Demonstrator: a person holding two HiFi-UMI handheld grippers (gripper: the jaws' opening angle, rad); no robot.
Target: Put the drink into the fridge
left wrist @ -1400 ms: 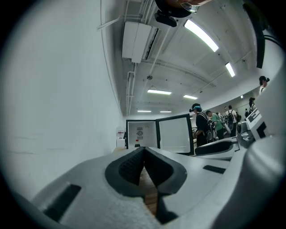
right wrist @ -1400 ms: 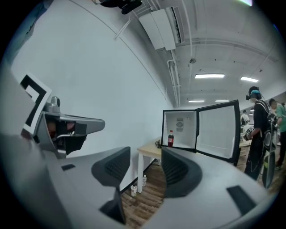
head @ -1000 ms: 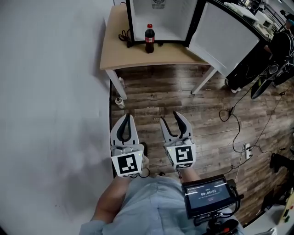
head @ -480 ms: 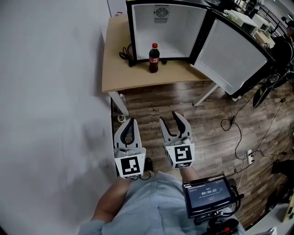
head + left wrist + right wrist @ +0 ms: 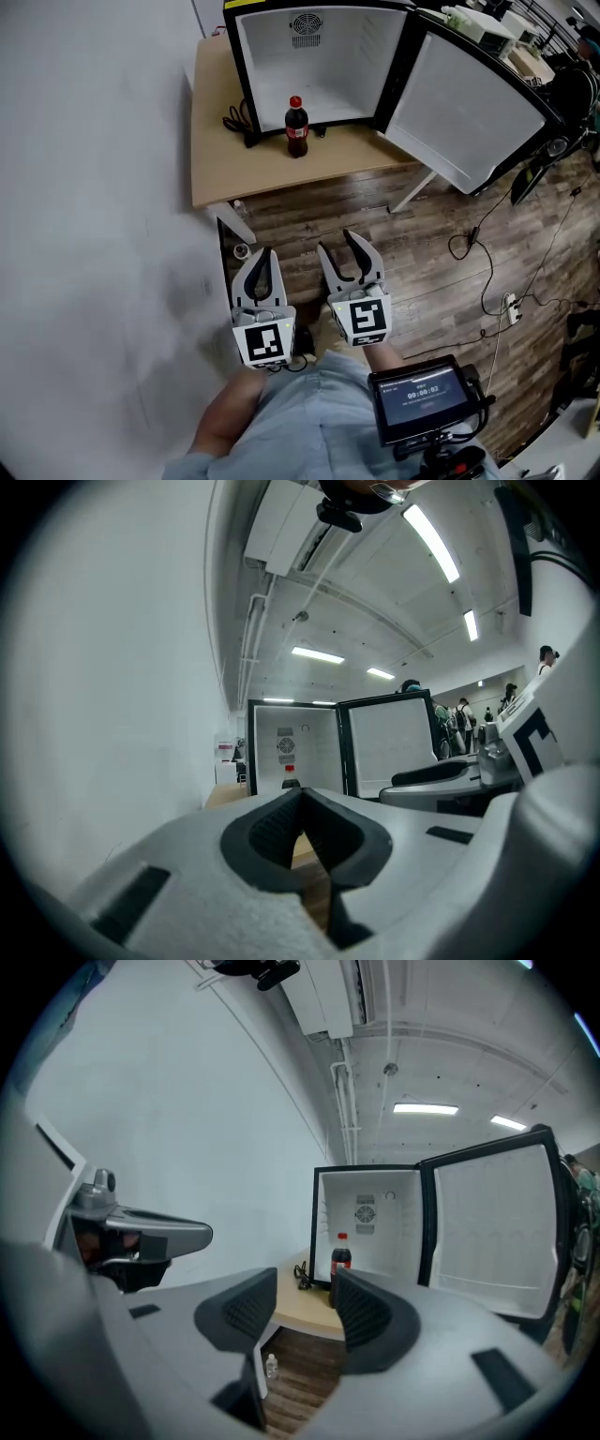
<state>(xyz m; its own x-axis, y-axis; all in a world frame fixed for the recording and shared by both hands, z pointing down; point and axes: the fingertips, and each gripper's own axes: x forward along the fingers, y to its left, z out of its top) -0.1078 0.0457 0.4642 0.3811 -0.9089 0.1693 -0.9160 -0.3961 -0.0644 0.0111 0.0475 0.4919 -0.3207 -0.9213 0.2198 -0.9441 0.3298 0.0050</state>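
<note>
Nearest the person, one small screen (image 5: 419,397) sits at the right hip. Just ahead are the two grippers, side by side above the wooden floor (image 5: 394,244). The left gripper (image 5: 262,253) has its jaws drawn together at the tips with nothing between them. The right gripper (image 5: 338,246) has its jaws apart, also with nothing between them.

A white wall (image 5: 94,187) runs along the left. To the right, loose cables (image 5: 473,234) and one power strip (image 5: 507,307) lie on the boards. One small clear bottle (image 5: 271,1365) lies on the floor by the near leg of the table (image 5: 225,164), which shows two white legs.

On the tabletop, one cola bottle (image 5: 296,128) stands upright, right in front of the opening of the single fridge (image 5: 319,56). One coiled black cord (image 5: 236,122) lies just left of the cola bottle. The fridge's door (image 5: 469,103) is swung wide to the right.
</note>
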